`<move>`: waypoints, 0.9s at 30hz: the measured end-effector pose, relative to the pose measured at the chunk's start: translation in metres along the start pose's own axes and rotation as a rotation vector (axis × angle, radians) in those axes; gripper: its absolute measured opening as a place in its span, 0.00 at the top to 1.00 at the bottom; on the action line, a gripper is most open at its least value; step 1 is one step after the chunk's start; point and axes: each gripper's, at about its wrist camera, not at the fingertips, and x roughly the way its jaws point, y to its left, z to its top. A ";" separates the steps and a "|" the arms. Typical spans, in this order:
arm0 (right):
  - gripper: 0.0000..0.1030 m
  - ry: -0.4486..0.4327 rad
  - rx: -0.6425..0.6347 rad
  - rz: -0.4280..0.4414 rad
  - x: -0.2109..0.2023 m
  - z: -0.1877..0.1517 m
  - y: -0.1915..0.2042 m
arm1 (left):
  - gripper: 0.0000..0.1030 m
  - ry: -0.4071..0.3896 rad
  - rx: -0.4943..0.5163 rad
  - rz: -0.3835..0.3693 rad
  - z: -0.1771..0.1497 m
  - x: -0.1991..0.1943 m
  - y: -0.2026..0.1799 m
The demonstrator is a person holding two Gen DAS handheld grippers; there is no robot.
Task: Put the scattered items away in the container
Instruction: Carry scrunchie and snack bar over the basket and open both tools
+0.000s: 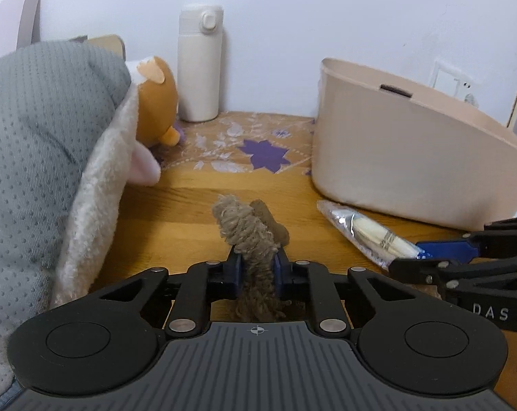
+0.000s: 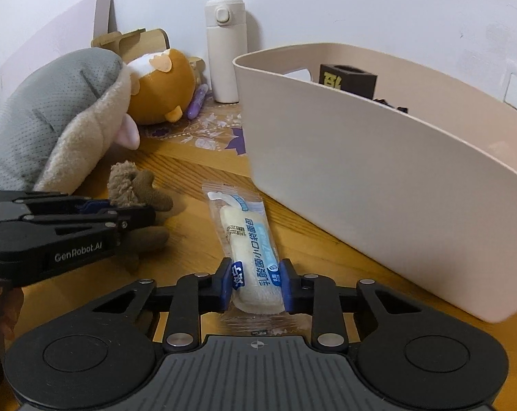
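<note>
Only the right wrist view shows inside the beige plastic container (image 2: 378, 178): a dark brown block (image 2: 348, 80) stands there. The left gripper (image 1: 257, 267) is clenched on a brown woolly plush toy (image 1: 248, 229) on the wooden table (image 1: 190, 212). The right gripper (image 2: 256, 282) grips a clear-wrapped white bread snack (image 2: 246, 239) beside the container's front wall.

Wooden table (image 2: 190, 167) with beige container (image 2: 378, 178), wrapped bread (image 2: 250, 239), brown plush toy (image 2: 138, 191), white bottle (image 2: 224, 51).
</note>
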 end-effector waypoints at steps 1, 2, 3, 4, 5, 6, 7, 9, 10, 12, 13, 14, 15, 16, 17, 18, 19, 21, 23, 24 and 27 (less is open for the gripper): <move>0.75 -0.006 0.001 0.000 -0.004 -0.001 0.000 | 0.83 -0.005 0.004 -0.006 0.001 -0.002 -0.002; 0.75 -0.012 0.003 0.000 -0.008 -0.002 0.000 | 0.83 -0.011 0.008 -0.011 0.002 -0.005 -0.004; 0.76 -0.018 0.004 0.001 -0.012 -0.004 -0.001 | 0.83 -0.018 0.012 -0.017 0.003 -0.007 -0.007; 0.76 -0.025 0.005 0.002 -0.017 -0.005 -0.001 | 0.83 -0.023 0.018 -0.022 0.003 -0.010 -0.009; 0.76 -0.032 0.004 0.002 -0.021 -0.006 -0.001 | 0.83 -0.026 0.024 -0.027 0.004 -0.012 -0.011; 0.76 -0.037 0.003 0.002 -0.026 -0.006 -0.002 | 0.83 -0.030 0.028 -0.033 0.005 -0.014 -0.014; 0.76 -0.044 0.001 0.001 -0.031 -0.007 -0.002 | 0.83 -0.034 0.032 -0.038 0.005 -0.016 -0.016; 0.76 -0.057 -0.005 0.000 -0.041 -0.008 -0.002 | 0.83 -0.044 0.038 -0.046 0.007 -0.020 -0.020; 0.76 -0.066 -0.008 0.000 -0.047 -0.008 -0.002 | 0.83 -0.050 0.040 -0.049 0.007 -0.021 -0.022; 0.76 -0.083 -0.010 0.000 -0.058 -0.008 -0.004 | 0.83 -0.062 0.046 -0.056 0.009 -0.026 -0.026; 0.76 -0.092 -0.011 -0.002 -0.064 -0.009 -0.004 | 0.83 -0.066 0.049 -0.060 0.010 -0.028 -0.028; 0.76 -0.103 -0.012 -0.006 -0.070 -0.009 -0.005 | 0.83 -0.071 0.053 -0.064 0.011 -0.031 -0.030; 0.76 -0.113 -0.013 -0.009 -0.076 -0.009 -0.006 | 0.83 -0.077 0.058 -0.068 0.012 -0.034 -0.032; 0.76 -0.124 -0.012 -0.012 -0.082 -0.008 -0.007 | 0.83 -0.084 0.062 -0.072 0.013 -0.037 -0.035; 0.76 -0.133 -0.012 -0.014 -0.087 -0.008 -0.009 | 0.83 -0.091 0.067 -0.075 0.014 -0.040 -0.038; 0.76 -0.142 -0.011 -0.017 -0.092 -0.008 -0.010 | 0.83 -0.099 0.071 -0.079 0.016 -0.042 -0.040; 0.76 -0.153 -0.009 -0.024 -0.097 -0.007 -0.012 | 0.83 -0.107 0.076 -0.082 0.018 -0.045 -0.044; 0.76 -0.172 -0.006 -0.036 -0.107 -0.005 -0.016 | 0.83 -0.122 0.087 -0.089 0.022 -0.050 -0.051; 0.76 -0.194 -0.002 -0.047 -0.116 -0.004 -0.019 | 0.83 -0.143 0.100 -0.096 0.029 -0.056 -0.059; 0.76 -0.206 0.001 -0.054 -0.121 -0.002 -0.021 | 0.83 -0.155 0.107 -0.101 0.033 -0.059 -0.064; 0.76 -0.241 0.010 -0.071 -0.135 0.003 -0.029 | 0.83 -0.192 0.127 -0.114 0.048 -0.067 -0.076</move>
